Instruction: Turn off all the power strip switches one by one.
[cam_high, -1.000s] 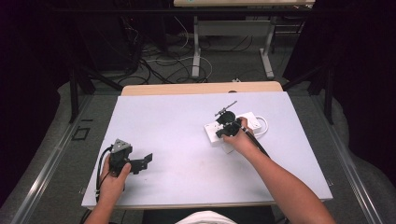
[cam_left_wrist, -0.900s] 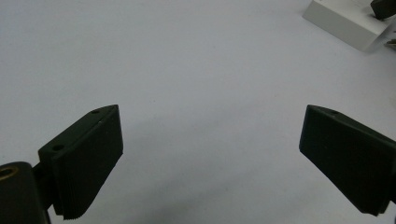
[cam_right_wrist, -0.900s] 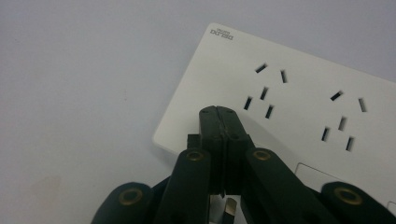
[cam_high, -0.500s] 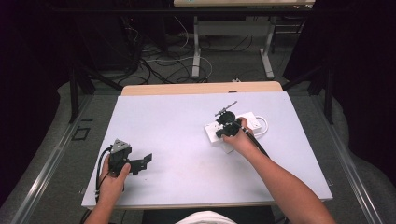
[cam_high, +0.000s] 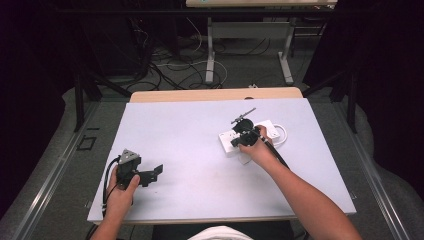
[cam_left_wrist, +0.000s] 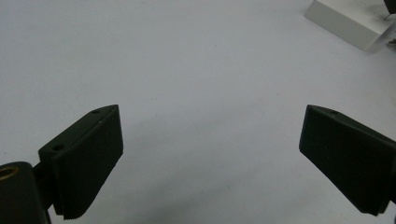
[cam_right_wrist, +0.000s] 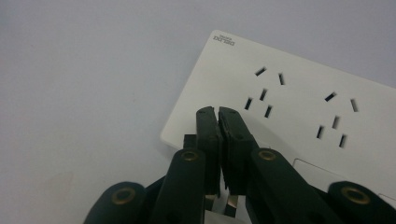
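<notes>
A white power strip (cam_high: 226, 141) lies on the table right of centre; its sockets (cam_right_wrist: 299, 93) face up in the right gripper view. My right gripper (cam_high: 239, 141) hovers over the strip's near-left end, and its jaws (cam_right_wrist: 218, 112) have just eased apart to a thin slit with nothing between the tips. Something small and pale shows under the jaws' base, too hidden to name. My left gripper (cam_high: 156, 172) rests near the table's front left corner. It stands wide open (cam_left_wrist: 210, 112) over bare table, with the strip's corner (cam_left_wrist: 345, 23) far off.
The white table (cam_high: 190, 130) has a wooden strip along its far edge. The power strip's white cable (cam_high: 281, 133) coils at its right end. Beyond the table are desk legs and loose cables on a dark floor.
</notes>
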